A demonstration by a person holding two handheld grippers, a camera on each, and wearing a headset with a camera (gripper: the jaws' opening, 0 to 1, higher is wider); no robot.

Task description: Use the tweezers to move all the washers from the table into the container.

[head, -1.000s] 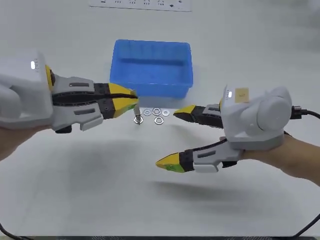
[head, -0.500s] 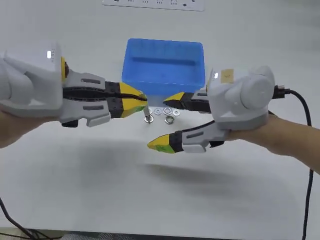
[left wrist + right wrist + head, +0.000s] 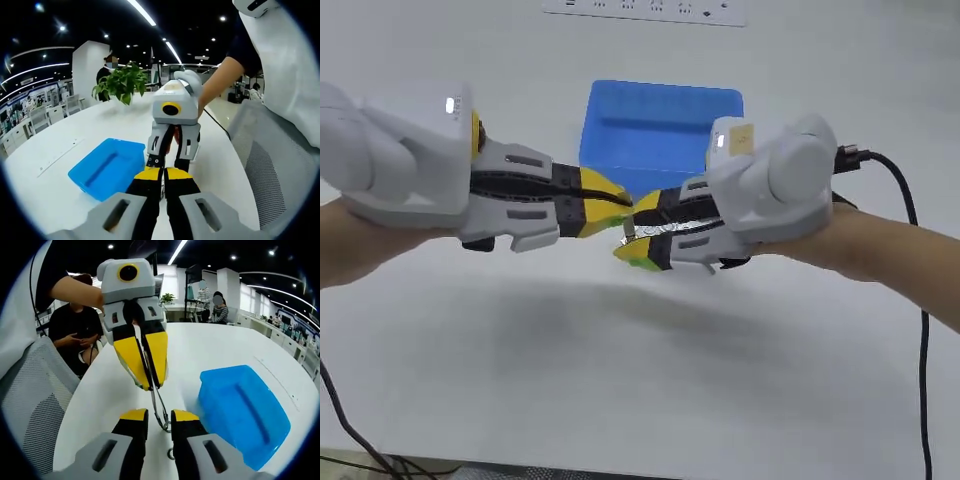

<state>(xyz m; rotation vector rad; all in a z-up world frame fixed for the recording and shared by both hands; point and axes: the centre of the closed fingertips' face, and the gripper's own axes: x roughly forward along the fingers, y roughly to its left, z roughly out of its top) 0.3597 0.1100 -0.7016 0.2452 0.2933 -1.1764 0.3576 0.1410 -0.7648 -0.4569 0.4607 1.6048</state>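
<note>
The jaws of my left gripper point(image 3: 150, 385) pinch the slim metal tweezers point(image 3: 159, 405). Those of my right gripper point(image 3: 160, 413) stand narrowly spread about the tips, with a small steel washer point(image 3: 171, 456) just beneath and the blue plastic container point(image 3: 245, 415) beside. Squeezing off-centre could twist the tweezers loose.

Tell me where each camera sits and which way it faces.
Head view: on the headset, looking forward and down at the table, the blue container, and the left gripper and right gripper tip to tip; both forearms show.
Left gripper view: on the left gripper, looking along its jaws at the right gripper; the person's arm shows.
Right gripper view: on the right gripper, facing the left gripper, which holds the tweezers; an arm shows.
Shared: the gripper views face each other; all three show the container.
</note>
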